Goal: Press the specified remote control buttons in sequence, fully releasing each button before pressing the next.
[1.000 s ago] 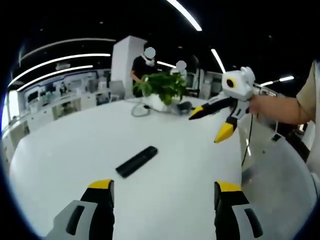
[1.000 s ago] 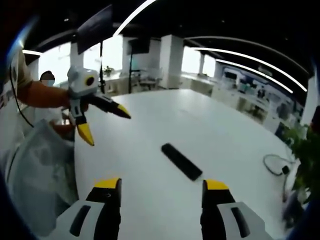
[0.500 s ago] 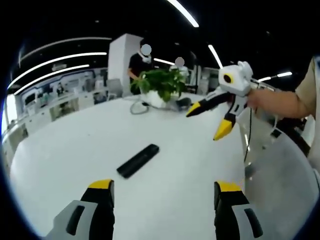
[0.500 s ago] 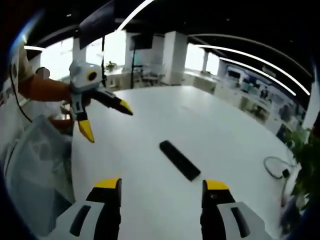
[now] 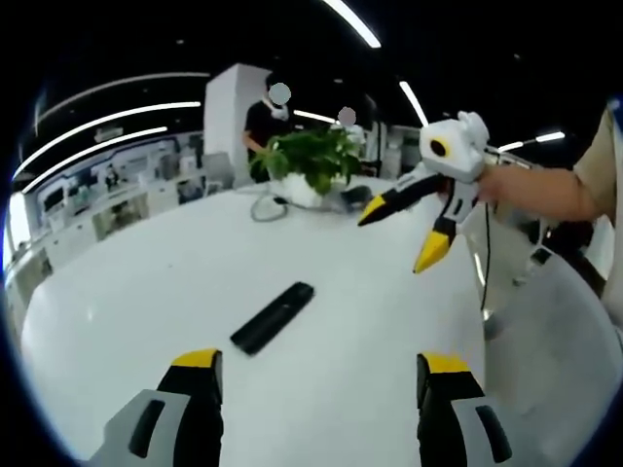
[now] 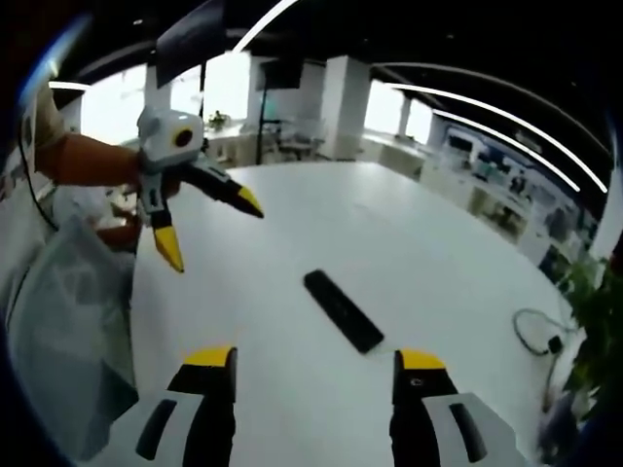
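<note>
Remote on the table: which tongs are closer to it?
Right, but only narrowly. The right tongs hover just before the remote; the left tongs hover slightly farther back.

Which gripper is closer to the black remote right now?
Neither is clearly closer. Both the left gripper and right gripper hang open above the white table, well off the remote.

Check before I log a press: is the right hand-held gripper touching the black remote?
Apart. In the left gripper view the right hand-held gripper hangs open above the table, with bare tabletop between it and the remote.
</note>
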Tool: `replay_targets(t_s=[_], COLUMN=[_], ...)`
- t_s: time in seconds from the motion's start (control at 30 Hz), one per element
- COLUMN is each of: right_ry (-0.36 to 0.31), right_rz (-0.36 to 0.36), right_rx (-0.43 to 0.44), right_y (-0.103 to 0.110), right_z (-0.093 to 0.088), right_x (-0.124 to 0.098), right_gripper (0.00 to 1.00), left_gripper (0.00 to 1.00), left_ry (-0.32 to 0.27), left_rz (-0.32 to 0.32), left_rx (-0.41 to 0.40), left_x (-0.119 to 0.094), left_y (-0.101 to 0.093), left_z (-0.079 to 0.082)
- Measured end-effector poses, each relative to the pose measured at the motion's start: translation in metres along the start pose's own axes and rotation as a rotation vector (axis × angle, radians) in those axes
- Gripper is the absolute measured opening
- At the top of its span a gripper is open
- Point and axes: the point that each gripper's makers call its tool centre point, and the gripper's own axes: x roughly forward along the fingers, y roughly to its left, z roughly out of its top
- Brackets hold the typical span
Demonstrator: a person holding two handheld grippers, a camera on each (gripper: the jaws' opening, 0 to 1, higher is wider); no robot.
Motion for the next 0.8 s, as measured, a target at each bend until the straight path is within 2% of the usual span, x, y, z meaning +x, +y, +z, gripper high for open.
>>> replay_targets(t_s=[0.27,0.8], right_ry=[0.014,0.046], right_rz=[0.002,0.017], right_rx=[-0.003,-0.022], right_y=[-0.007,-0.020], right_z=[-0.003,-0.009], right_x=[0.006,0.017], right_gripper=[0.62,0.63], left_gripper=[0.84,0.84], left_ry=[0.015,0.048], left_rz=[-0.006,-0.009], left_rx=[0.004,0.027], left_x=[0.006,0.016], left_y=[0.005,0.028], left_z=[-0.002,-0.006])
